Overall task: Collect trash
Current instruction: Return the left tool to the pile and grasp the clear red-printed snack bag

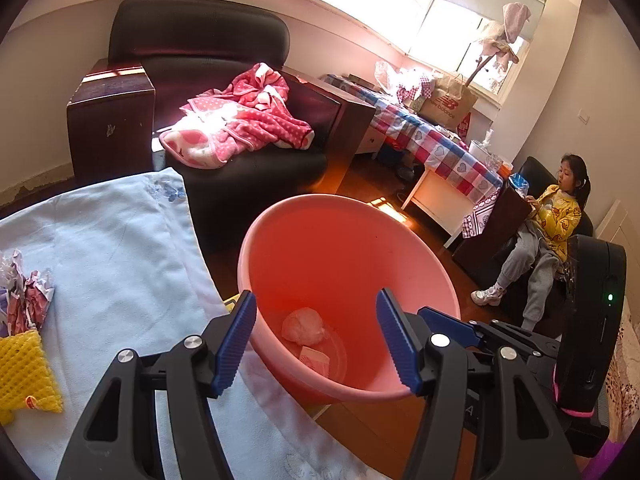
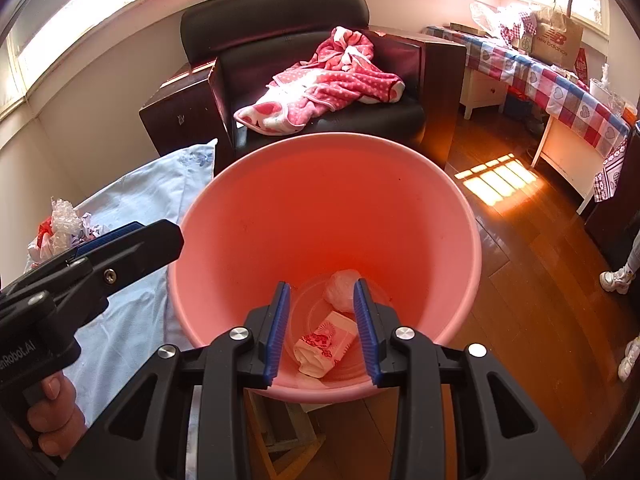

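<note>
You are at the dropping stage of collecting trash: both claws hang over a round pink plastic bucket [image 2: 320,208], and both are released, holding nothing.

Your right gripper [image 2: 322,330] sits just above the bucket's near rim, jaws parted and empty. Straight below the gap between them, on the bucket floor, lies a small white paper packet printed in red [image 2: 324,346]. Just beyond it lies a crumpled pale wad of wrapping [image 2: 340,290]. Both appear already binned.

Your left gripper [image 1: 316,336] is spread wider, also empty, pointing into the same bucket from its left side, with the left jaw over the bucket's edge.

More trash waits to the left of both claws, on a pale blue cloth-covered table [image 1: 120,240] that touches the bucket's left side. There you have a yellow foam net sleeve [image 1: 24,372] and, beyond it, a heap of crumpled red, white and lilac paper and bubble wrap [image 1: 28,292]. In the right wrist view the same heap shows behind your left claw.

The next move, as it looks, calls for swinging one open claw left, away from the bucket, down onto the cloth, and closing on a single piece. The foam sleeve is soft and should squash easily; pinch only it, not the cloth underneath.

Readable writing: "new balance" on a brown paper bag [image 2: 556,42] far ahead and right of your claws, on a checked tablecloth. On your left claw's body, the partial text "nRobot.AI". The packet's red print is too small to read.
</note>
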Demonstrator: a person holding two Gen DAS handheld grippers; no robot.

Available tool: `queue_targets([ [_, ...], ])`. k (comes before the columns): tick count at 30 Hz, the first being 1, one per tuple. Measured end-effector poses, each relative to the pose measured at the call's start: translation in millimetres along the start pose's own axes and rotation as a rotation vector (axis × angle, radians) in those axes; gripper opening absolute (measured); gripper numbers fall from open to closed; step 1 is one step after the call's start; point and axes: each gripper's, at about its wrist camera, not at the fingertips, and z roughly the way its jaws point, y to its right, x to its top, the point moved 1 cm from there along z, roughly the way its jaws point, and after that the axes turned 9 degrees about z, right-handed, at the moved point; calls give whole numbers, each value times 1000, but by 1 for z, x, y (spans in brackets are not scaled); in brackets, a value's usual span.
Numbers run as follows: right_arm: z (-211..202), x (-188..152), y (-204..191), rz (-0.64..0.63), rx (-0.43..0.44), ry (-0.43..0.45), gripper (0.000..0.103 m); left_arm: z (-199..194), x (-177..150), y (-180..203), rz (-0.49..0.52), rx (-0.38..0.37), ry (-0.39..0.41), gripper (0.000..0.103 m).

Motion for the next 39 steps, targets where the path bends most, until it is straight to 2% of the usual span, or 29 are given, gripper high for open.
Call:
queue_targets([
  [9, -17, 2, -40, -56, 96, 74, 34, -48, -2, -20, 28, 190, 66, 61],
  [16, -16, -6, -85, -118, 178, 68, 34, -91, -16, -49, 19, 349, 90, 61],
  [27, -5, -18, -154, -207, 291, 23, 34, -166, -58, -117, -94, 576, 100, 61],
  [32, 2, -22, -184, -246, 346, -8, 34, -198, -81, -159, -199, 673, 101, 61],
  [36, 9, -24, -210, -287, 387, -30, 34, -214, -98, -191, -276, 731, 84, 61],
  [39, 12, -25, -227, -315, 418, -41, 34, -218, -108, -211, -328, 744, 60, 62],
])
